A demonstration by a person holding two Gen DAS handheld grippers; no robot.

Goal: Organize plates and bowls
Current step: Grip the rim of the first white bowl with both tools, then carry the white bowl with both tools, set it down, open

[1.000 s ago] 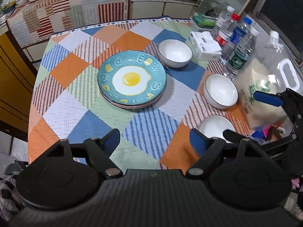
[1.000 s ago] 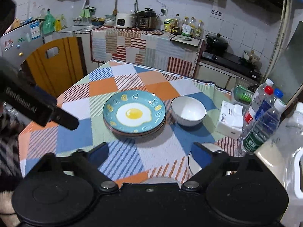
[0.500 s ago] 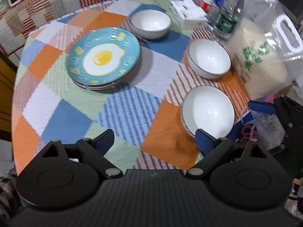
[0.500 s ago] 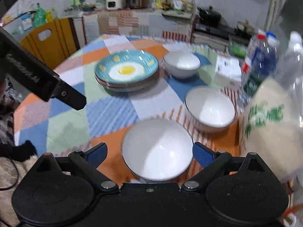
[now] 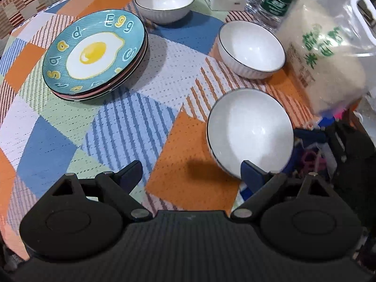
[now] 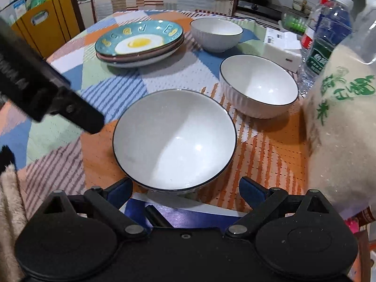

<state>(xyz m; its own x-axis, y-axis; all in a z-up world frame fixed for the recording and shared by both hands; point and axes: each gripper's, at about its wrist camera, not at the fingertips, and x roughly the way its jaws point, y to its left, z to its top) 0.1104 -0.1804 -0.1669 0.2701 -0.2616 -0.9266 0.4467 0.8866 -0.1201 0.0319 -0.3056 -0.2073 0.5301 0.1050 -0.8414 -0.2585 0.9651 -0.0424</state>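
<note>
Left wrist view: left gripper (image 5: 191,172) jaws spread wide, having just narrowed slightly, nothing between them, over the orange patch of the tablecloth (image 5: 117,127). Near bowl (image 5: 250,132) empty, just right of the jaws. Middle bowl (image 5: 251,47) and far bowl (image 5: 164,0) empty. Egg plate (image 5: 94,49) tops a stack of plates. Rice bag (image 5: 324,54) full, at right.

Right wrist view: right gripper (image 6: 185,190) released, jaws wide, straddling the near bowl (image 6: 174,138) without pad contact. Middle bowl (image 6: 258,84), far bowl (image 6: 216,34) empty. Egg plate (image 6: 138,38) at rear left. Water bottles (image 6: 329,30) beside the rice bag (image 6: 340,122).
</note>
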